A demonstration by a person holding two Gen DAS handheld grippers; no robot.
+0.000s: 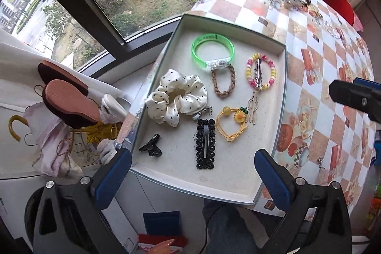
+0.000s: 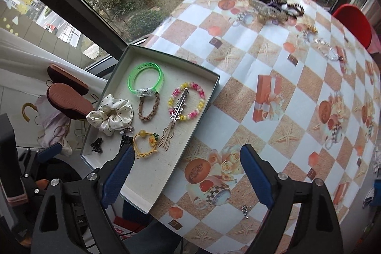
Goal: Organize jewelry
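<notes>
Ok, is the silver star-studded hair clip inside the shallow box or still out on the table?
Inside. The silver star-studded hair clip lies across the pink-and-yellow beaded bracelet on the floor of the shallow white-lined box.

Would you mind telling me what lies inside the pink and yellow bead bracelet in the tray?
A silver hair clip lies across the bead bracelet, over its lower beads, on the tray.

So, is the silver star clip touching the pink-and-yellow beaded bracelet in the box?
Touching: the left wrist view shows the silver star clip lying across the beaded bracelet, its lower end overlapping the beads.
</notes>
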